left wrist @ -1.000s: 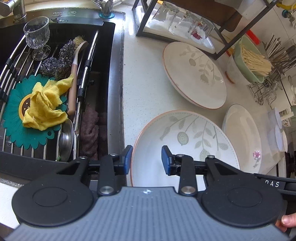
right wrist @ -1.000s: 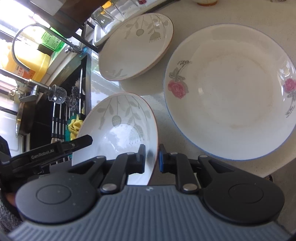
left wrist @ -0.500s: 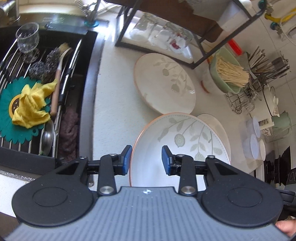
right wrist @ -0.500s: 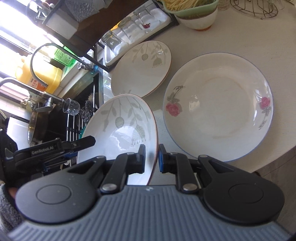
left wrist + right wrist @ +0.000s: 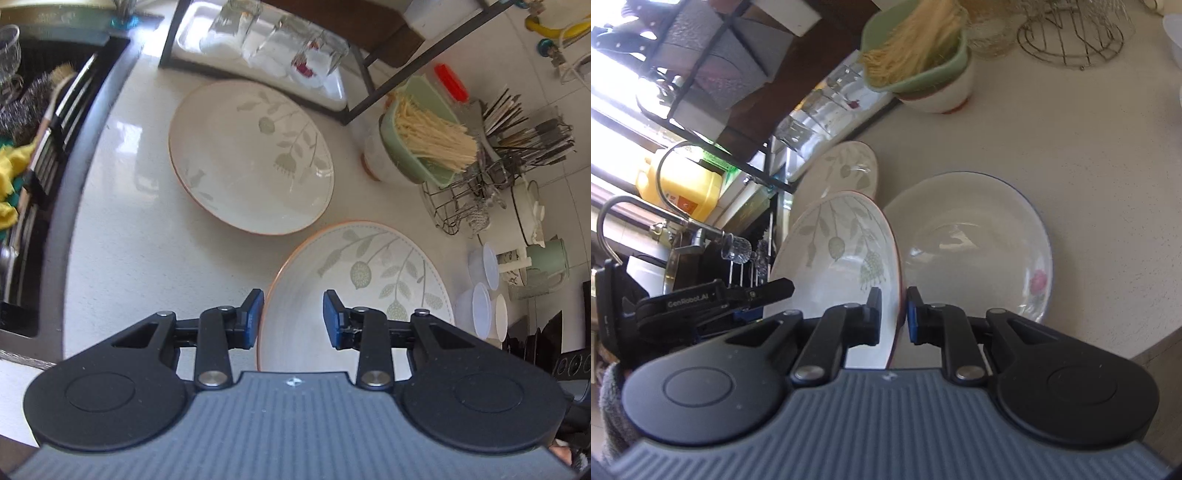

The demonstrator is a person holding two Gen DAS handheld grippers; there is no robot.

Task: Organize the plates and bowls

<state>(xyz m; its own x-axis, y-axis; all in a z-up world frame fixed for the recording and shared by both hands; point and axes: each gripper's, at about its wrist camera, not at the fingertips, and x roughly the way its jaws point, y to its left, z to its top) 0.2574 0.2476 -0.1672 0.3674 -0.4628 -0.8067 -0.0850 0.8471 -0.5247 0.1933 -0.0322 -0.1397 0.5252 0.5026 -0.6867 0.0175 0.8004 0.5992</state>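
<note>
A deep plate with a leaf pattern and an orange rim hangs tilted above the counter, carried between both grippers. My right gripper is shut on its near rim. My left gripper grips the opposite rim, one pad outside and one inside the plate; in the right wrist view the left gripper shows at the plate's left edge. A second leaf-pattern plate lies on the white counter. A white plate with a rose and blue rim lies just beyond the carried plate.
The sink with brush and cloths is at far left. A black rack with upturned glasses stands at the back. A green bowl of sticks, a wire utensil rack and plastic lids crowd the right side.
Both grippers have carried the leaf-pattern plate away from the sink, along the counter and a little upward. It now hangs by the rose plate, hiding it in the left wrist view.
</note>
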